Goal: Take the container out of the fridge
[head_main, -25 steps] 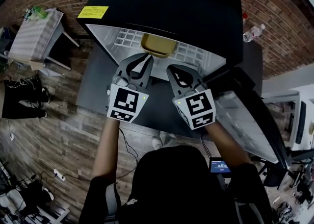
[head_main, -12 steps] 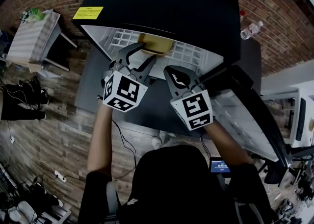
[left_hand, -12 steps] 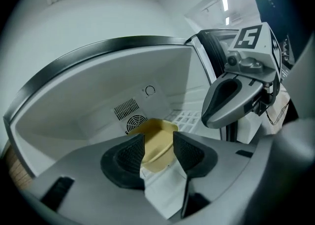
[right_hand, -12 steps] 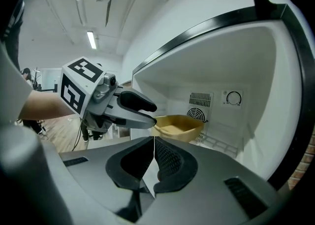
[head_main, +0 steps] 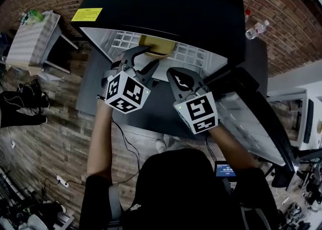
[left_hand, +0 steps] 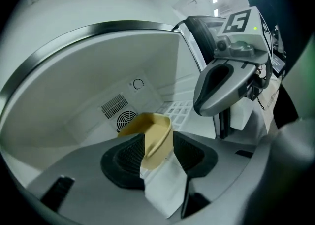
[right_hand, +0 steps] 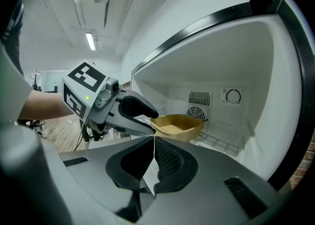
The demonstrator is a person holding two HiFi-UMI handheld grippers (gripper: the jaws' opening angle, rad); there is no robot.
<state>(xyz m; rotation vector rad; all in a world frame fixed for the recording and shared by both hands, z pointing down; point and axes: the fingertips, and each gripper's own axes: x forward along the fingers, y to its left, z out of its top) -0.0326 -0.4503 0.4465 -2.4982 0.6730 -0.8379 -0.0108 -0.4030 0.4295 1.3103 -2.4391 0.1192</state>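
Head view: the tan container (head_main: 157, 46) is seen on the wire shelf (head_main: 193, 53) inside the open fridge (head_main: 166, 2), just ahead of the left tongs (head_main: 146, 57). The right tongs (head_main: 180, 74) are held further back and to the right, so the left is judged the nearer. The container's long axis appears to run across the opening.

Left gripper view: the jaws of the left tongs (left_hand: 157, 155) have just been opening and are spread wide. The near rim of the container (left_hand: 155, 130) is framed in the gap, but it is not pressed by either pad.

Right gripper view: the right tongs (right_hand: 154, 157) are closed together on nothing. The container (right_hand: 177, 124) lies ahead, well inside the fridge, with the left tongs (right_hand: 153, 122) reaching its near left corner. A short advance and a closing on that rim are judged to be needed.
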